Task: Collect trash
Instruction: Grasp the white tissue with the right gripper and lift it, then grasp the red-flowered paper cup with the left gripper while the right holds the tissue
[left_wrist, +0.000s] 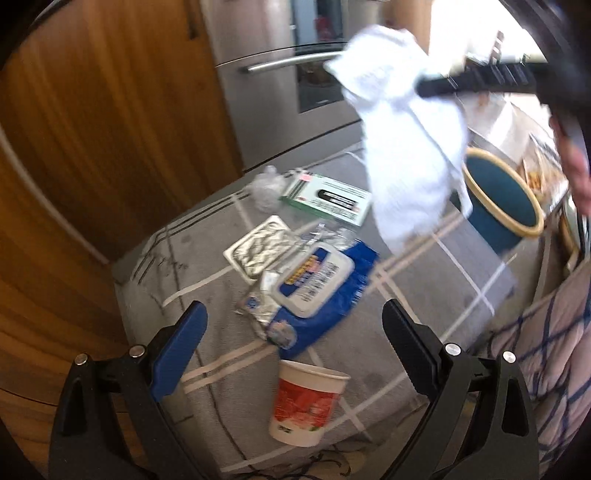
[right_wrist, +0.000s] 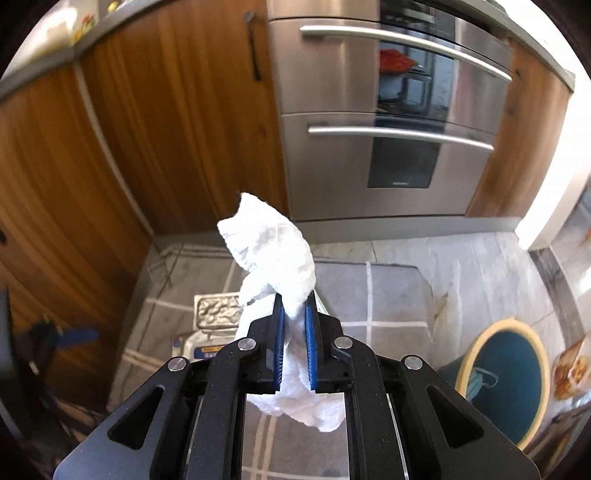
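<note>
My right gripper (right_wrist: 295, 301) is shut on a crumpled white paper towel (right_wrist: 273, 247) and holds it in the air above the grey rug; the towel also shows in the left wrist view (left_wrist: 402, 136). A teal bin with a cream rim (right_wrist: 506, 380) stands on the floor to the lower right of it, also in the left wrist view (left_wrist: 502, 195). My left gripper (left_wrist: 293, 314) is open and empty above a blue wipes pack (left_wrist: 317, 291). A paper cup (left_wrist: 306, 402), a foil tray (left_wrist: 258, 247), a green-and-white box (left_wrist: 328, 199) and crumpled clear plastic (left_wrist: 266, 184) lie on the rug.
Wooden cabinets (right_wrist: 147, 129) and a steel oven (right_wrist: 388, 110) stand behind the rug (left_wrist: 406, 332). A foil wrapper (left_wrist: 258, 306) lies beside the wipes pack. A person's checked clothing (left_wrist: 554, 332) is at the right.
</note>
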